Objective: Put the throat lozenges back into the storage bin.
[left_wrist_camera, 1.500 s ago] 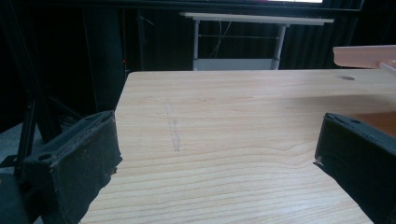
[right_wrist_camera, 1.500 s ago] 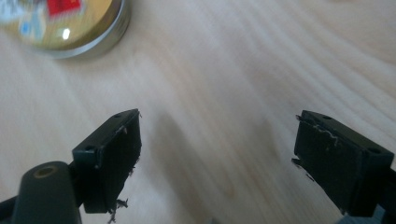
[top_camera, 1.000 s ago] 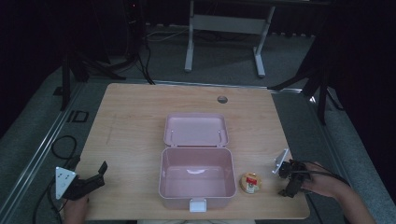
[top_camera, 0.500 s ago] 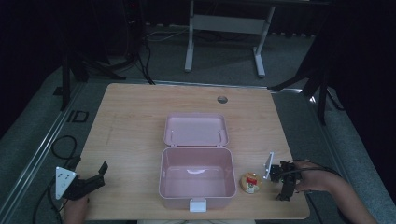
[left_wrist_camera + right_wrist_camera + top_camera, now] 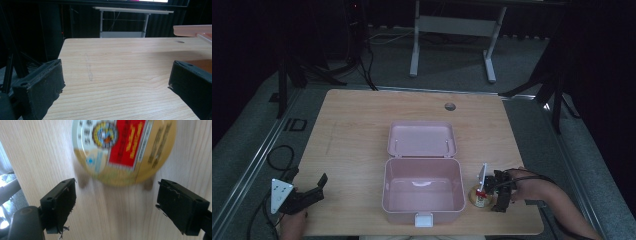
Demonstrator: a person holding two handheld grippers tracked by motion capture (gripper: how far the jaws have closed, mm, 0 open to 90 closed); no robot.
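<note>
Right gripper [image 5: 115, 202], jaws wide, hovering over round tin [image 5: 123, 150] right of pink box [image 5: 422, 192]; risking tin sliding if closing off-centre. Left gripper [image 5: 115, 82] gaping, idling far left.

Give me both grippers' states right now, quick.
Left gripper: open, jaws wide apart, holding nothing, over bare table.
Right gripper: open, jaws apart just short of the round tin, not gripping it.

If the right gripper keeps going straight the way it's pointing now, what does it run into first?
Most likely the round yellow tin with the red label. In the right gripper view it lies on the table straight ahead of the open right gripper, with bare wood in between. The picture is blurred, so the gap is hard to judge.
</note>
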